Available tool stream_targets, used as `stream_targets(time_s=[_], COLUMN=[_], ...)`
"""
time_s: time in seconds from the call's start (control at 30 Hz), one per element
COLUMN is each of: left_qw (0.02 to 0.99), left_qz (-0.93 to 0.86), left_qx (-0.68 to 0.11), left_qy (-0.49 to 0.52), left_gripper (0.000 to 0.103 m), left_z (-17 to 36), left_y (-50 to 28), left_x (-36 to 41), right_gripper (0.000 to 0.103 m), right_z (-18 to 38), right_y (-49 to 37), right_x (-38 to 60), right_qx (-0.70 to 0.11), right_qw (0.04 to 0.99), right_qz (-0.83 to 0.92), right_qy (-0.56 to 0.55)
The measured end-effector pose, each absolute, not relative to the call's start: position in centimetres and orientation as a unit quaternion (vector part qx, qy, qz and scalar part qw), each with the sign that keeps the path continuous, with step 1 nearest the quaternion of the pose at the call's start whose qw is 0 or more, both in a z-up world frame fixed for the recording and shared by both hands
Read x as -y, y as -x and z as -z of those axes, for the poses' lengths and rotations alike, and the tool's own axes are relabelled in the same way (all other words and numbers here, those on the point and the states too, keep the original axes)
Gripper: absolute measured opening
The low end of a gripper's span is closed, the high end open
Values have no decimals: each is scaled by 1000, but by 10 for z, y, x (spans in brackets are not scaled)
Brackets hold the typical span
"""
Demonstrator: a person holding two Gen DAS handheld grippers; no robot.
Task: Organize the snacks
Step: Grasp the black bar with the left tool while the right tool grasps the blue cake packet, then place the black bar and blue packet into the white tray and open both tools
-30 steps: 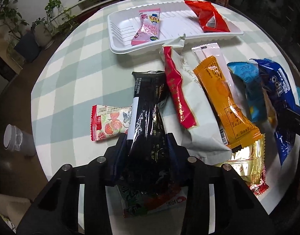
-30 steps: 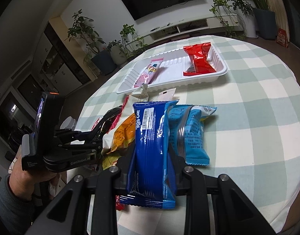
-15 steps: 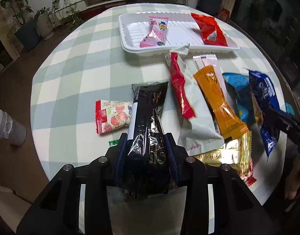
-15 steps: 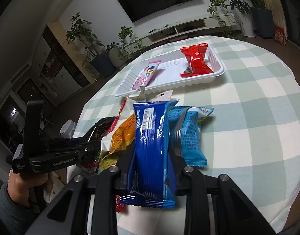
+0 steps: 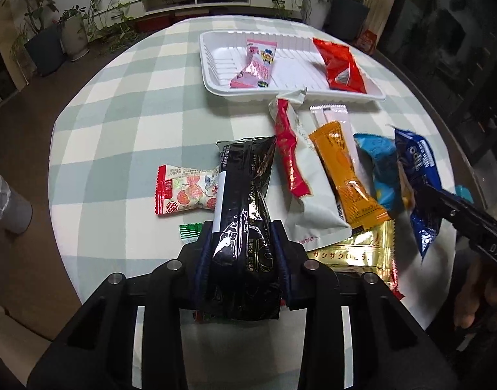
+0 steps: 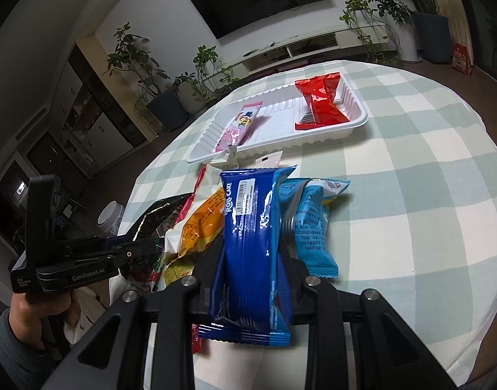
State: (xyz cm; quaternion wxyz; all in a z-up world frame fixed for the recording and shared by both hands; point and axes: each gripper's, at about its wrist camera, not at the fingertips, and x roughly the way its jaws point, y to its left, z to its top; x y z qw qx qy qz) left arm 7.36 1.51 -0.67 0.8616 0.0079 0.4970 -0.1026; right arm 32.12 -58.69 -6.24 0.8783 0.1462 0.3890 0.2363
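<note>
My left gripper (image 5: 243, 230) grips a long black snack pack (image 5: 245, 175) lifted off the checked table; its jaws are still closing on the pack, which the pads squeeze. In the right wrist view the left gripper (image 6: 141, 250) hangs at the table's left edge, held by a hand. The right gripper (image 6: 251, 256) is shut on a dark blue biscuit pack (image 6: 248, 214), raised over the other snacks. At the far side stands a white tray (image 5: 294, 65) holding a pink pack (image 5: 256, 65) and a red pack (image 5: 339, 65).
Loose on the table lie a red-and-white bag (image 5: 313, 195), an orange bar (image 5: 342, 169), a light blue pack (image 5: 378, 162), a gold pack (image 5: 362, 253), a small strawberry-print pack (image 5: 183, 191) and a green one (image 5: 190, 229). A grey cup (image 5: 8, 208) stands off the table's left edge.
The left gripper has risen and pulled back with the black pack, uncovering the small packs beneath it. The right gripper and its blue pack have stayed still.
</note>
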Motion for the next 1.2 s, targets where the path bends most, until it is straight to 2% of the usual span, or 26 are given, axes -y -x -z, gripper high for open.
stream_targets(time_s=[0.3, 0.47, 0.67, 0.83, 1.03, 1.2], left_qw=[873, 877, 889, 896, 887, 877], left_qz=[118, 125, 123, 132, 143, 134], left_qx=[-468, -443, -407, -391, -411, -441], left_qy=[73, 134, 170, 164, 158, 133], left_gripper=[31, 31, 31, 31, 31, 31], left_z=[-18, -39, -74, -100, -88, -56], left_y=[-67, -74, -108, -157, -229, -279], left_x=[-37, -63, -88, -81, -52, -29], right_gripper=[31, 31, 31, 31, 31, 31], right_z=[55, 47, 16, -23, -69, -43], right_y=[-317, -323, -343, -377, -439, -493], right_x=[599, 628, 677, 707, 666, 599], right_qx=[-367, -354, -317, -278, -257, -311], right_qw=[885, 882, 903, 919, 932, 921], right_qz=[-232, -217, -150, -105, -141, -180], right_qy=[-170, -223, -249, -260, -211, -148])
